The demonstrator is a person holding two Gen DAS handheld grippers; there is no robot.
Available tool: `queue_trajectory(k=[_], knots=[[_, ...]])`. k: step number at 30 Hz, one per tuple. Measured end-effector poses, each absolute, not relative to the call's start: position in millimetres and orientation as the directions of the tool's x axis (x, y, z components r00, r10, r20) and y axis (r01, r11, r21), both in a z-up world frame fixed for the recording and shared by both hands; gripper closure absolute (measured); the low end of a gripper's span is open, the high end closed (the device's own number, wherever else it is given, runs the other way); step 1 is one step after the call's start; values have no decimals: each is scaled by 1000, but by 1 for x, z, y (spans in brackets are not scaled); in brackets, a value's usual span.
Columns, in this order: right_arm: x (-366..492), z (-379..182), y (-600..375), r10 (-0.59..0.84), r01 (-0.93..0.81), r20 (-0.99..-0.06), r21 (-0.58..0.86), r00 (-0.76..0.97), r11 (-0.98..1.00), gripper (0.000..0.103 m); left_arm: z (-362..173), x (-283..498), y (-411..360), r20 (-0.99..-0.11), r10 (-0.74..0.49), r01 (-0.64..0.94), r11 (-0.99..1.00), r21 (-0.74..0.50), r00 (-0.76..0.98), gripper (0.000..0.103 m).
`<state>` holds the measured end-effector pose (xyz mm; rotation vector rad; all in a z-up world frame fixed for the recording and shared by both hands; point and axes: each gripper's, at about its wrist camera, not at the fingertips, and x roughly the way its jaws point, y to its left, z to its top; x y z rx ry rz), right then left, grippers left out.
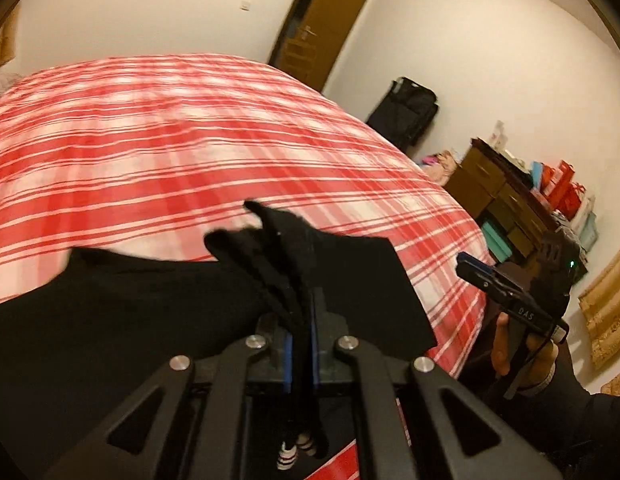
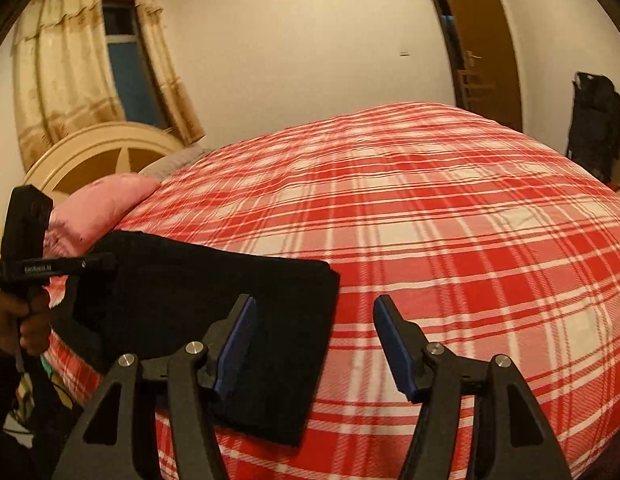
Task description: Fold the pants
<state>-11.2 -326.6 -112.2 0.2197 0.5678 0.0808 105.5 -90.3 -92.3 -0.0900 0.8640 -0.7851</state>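
Observation:
Black pants (image 2: 214,320) lie folded in a flat stack on the red plaid bed, near its front left corner. In the left wrist view my left gripper (image 1: 301,344) is shut on a bunched edge of the pants (image 1: 150,320), with cloth sticking up between the blue pads and drawstring ends hanging below. My right gripper (image 2: 314,340) is open and empty, its left finger over the right end of the folded pants, its right finger over bare bedspread. The right gripper also shows in the left wrist view (image 1: 510,292), held in a hand beside the bed.
The red and white plaid bedspread (image 2: 450,240) covers the whole bed. A pink pillow (image 2: 98,208) and cream headboard (image 2: 94,148) are at the far left. A dresser with boxes (image 1: 510,200), a black suitcase (image 1: 406,112) and a brown door (image 1: 326,20) stand by the walls.

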Motion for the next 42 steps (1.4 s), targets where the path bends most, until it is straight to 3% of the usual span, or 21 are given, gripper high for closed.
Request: queue_trajectory(k=[8,12,23,26,28,29,30,33,36,40,42], knots=[[-11,-121,-280,223,-168,-557,149,800,974,40,-99,96,-57,-649,-627,548,753,-364,431,97],[-8,-136,-256,251,-245,-624,98,740,965,40,-112,99,-48,-661,-612,519,770,-372,434,97],[5,-164,-248,230,-253,-708,75,667,965,40,-149,108,-22,-697,-571,464,805,-370,435,97],[5,-164,-249,228,-253,-709,72,667,965,40,-154,109,-25,-716,-532,464,826,-320,452,85],[4,-164,-249,229,-252,-710,76,666,965,40,-154,111,-25,-725,-501,453,844,-287,474,69],[5,-165,-249,227,-251,-712,73,664,965,40,-153,111,-23,-718,-497,446,849,-284,487,56],[5,-166,-249,223,-252,-715,68,663,965,40,-151,112,-19,-702,-505,444,847,-292,502,50],[5,-166,-248,220,-254,-715,62,663,965,40,-138,114,-3,-630,-540,440,836,-326,559,49],[4,-162,-250,218,-247,-705,62,675,967,40,-142,120,-4,-688,-431,390,892,-228,584,48],[6,-147,-254,214,-224,-669,74,712,972,40,-156,125,-3,-691,-510,403,853,-332,512,46],[13,-140,-252,228,-234,-663,81,713,969,40,-164,130,-11,-736,-436,386,887,-254,518,46]])
